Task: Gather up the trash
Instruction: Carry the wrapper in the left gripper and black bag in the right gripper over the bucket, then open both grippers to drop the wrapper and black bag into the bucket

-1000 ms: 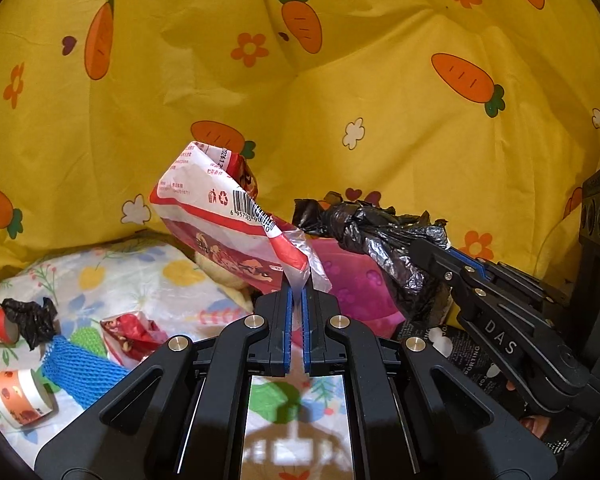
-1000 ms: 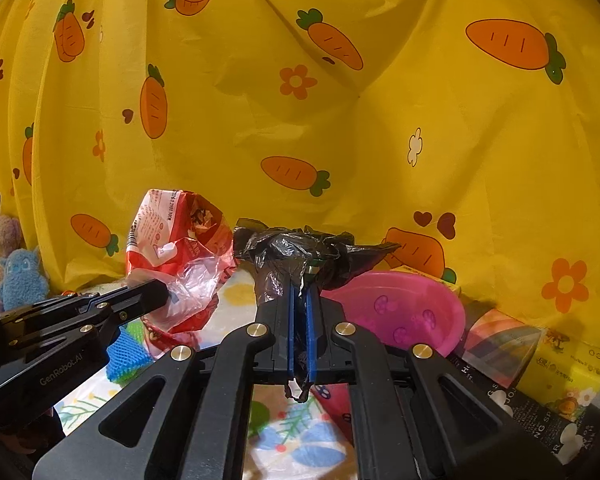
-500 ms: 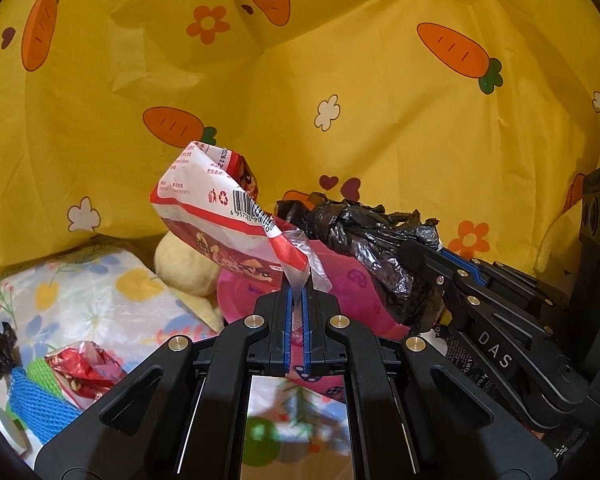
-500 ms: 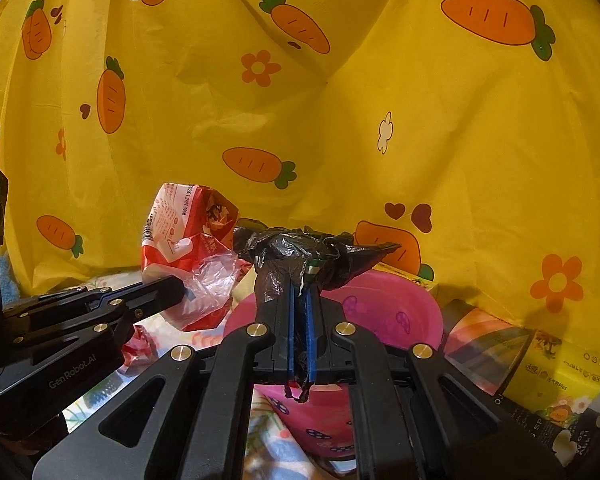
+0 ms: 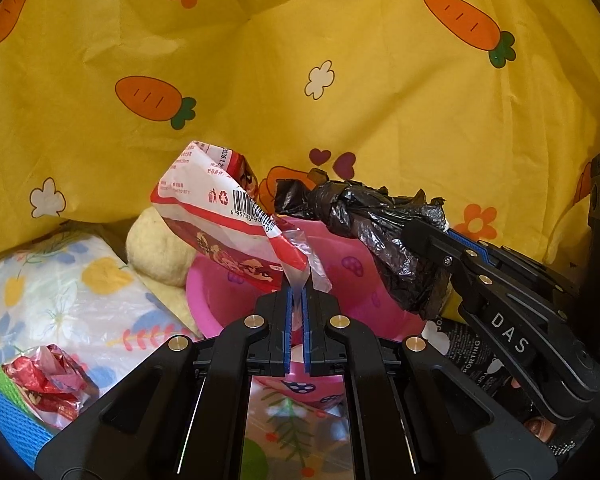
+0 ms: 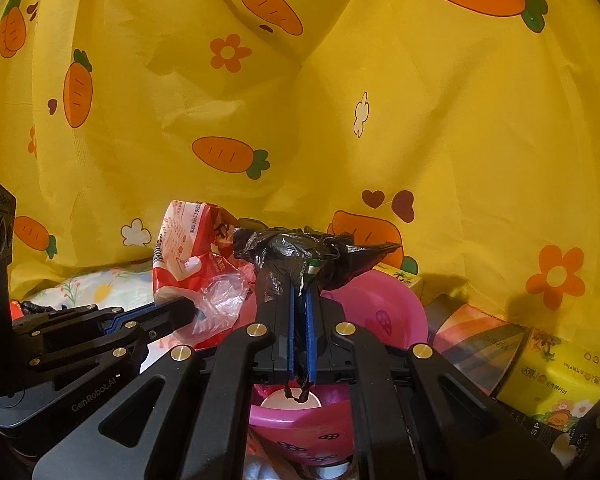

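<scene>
Your left claw pinches the red-and-white crinkled plastic snack wrapper mid-frame, your right claw clamps the crumpled black plastic bag, both over the pink plastic basin.

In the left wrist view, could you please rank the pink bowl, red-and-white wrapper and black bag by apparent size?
1. pink bowl, though partly hidden
2. red-and-white wrapper
3. black bag, close to the wrapper; ranking unsure

Two close fisheye views, side by side, each looking forward along its own tool toward a shared pink basin and yellow carrot-print cloth.
</scene>
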### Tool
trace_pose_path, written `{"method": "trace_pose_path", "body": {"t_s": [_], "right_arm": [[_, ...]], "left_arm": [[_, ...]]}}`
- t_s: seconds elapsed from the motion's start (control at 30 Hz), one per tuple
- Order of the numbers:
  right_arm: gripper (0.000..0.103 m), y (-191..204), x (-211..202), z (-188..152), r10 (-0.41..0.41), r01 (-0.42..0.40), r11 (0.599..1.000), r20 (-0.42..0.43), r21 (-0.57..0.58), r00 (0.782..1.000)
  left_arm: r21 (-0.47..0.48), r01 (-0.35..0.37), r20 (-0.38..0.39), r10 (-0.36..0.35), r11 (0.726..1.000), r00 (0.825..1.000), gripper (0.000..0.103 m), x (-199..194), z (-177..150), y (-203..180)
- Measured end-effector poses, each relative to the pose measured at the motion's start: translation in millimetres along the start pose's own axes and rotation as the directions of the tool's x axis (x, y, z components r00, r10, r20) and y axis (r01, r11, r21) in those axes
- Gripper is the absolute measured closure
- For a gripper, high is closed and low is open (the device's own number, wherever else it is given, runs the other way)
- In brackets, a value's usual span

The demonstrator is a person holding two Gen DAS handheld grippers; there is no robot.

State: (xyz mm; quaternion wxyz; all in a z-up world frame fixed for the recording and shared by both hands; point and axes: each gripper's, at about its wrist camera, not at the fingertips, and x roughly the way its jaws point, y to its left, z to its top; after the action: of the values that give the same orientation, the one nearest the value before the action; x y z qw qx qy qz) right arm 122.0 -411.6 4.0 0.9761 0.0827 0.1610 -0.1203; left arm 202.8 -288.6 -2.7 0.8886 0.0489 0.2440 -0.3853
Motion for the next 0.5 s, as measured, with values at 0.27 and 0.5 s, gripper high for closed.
{"method": "trace_pose_path", "body": {"t_s": [0.27,0.5], "right_arm": [[0.097,-0.5,5.8,0.0,-0.013,0.013,1.000,-0.013,-0.002,1.000],[0.097,-2.3,15.1,-1.6,-0.029,0.029,1.000,-0.026,-0.003,0.999]], "left_arm": [[-0.022,0.023,-0.016,-0.024,0.999,1.000,0.100,12.9,-2.4,1.9],[-0.025,0.034,-0.028,-0.034,0.999,0.999,0.100,21.6,-4.2,-0.1]]}}
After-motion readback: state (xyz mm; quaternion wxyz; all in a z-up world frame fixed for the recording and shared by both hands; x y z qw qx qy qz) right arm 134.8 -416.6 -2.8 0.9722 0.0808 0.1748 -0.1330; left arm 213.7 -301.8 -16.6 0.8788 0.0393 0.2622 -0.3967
